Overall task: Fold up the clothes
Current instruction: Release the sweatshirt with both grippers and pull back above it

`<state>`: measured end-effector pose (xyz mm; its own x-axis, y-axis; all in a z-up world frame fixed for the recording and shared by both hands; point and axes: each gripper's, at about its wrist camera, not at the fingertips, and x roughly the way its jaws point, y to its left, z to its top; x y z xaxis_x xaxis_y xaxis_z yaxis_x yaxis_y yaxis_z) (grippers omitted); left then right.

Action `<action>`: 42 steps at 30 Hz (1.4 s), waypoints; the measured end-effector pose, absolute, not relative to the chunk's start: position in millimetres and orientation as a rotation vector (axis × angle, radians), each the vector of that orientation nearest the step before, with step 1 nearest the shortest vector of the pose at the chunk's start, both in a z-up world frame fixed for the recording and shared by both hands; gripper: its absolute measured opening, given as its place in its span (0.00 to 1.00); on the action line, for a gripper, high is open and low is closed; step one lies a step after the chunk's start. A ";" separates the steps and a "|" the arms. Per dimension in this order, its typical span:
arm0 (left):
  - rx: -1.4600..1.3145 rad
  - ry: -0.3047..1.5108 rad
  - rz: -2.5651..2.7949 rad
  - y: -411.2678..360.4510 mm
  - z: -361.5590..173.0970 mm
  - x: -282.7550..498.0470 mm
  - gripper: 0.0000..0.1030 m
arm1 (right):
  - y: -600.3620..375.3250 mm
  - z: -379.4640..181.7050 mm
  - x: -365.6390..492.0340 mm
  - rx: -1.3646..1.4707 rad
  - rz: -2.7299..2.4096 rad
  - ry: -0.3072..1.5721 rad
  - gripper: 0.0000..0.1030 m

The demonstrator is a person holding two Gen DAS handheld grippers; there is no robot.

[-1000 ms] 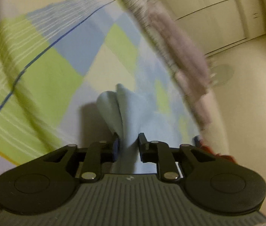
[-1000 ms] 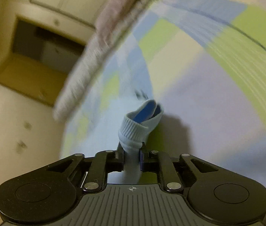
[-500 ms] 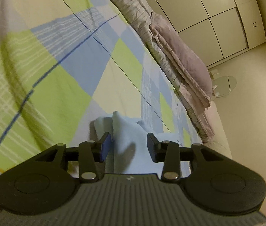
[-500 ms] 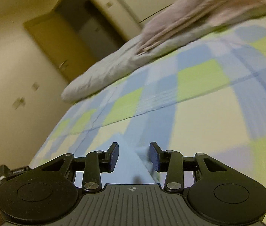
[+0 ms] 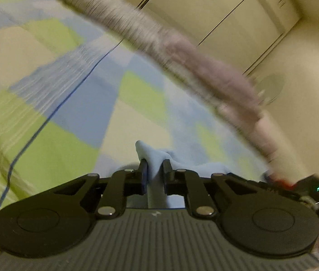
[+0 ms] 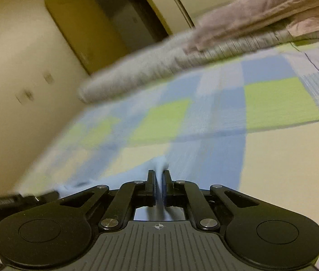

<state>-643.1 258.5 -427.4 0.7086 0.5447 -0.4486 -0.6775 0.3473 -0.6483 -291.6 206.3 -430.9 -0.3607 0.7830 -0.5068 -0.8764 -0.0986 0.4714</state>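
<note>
While both hold the light blue garment [image 5: 157,158] over the checked bedsheet [image 5: 64,149], left hand-held gripper [image 5: 155,169] and right hand-held gripper [image 6: 158,177] pinching cloth, keep the span taut and level so edges meet squarely.

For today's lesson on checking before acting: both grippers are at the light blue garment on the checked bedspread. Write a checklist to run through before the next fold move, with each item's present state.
1. Left gripper shut on light blue garment: ok.
2. Right gripper shut on it too: ok.
3. Checked bedspread ahead free of other things: ok.
4. Garment lying flat: cannot tell, mostly hidden.
5. Sharp view: not ok, blurred.
</note>
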 end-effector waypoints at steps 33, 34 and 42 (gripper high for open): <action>-0.669 0.406 0.936 66.6 -406.0 -632.0 0.04 | 7.3 -407.4 -366.4 -0.311 1.550 0.625 0.41; -0.671 0.417 0.946 65.7 -410.9 -630.9 0.02 | 13.4 -414.6 -370.9 -0.352 1.538 0.647 0.41; -0.672 0.452 1.012 44.0 -386.3 -631.9 0.13 | 5.5 -410.2 -384.1 -0.375 1.496 0.727 0.41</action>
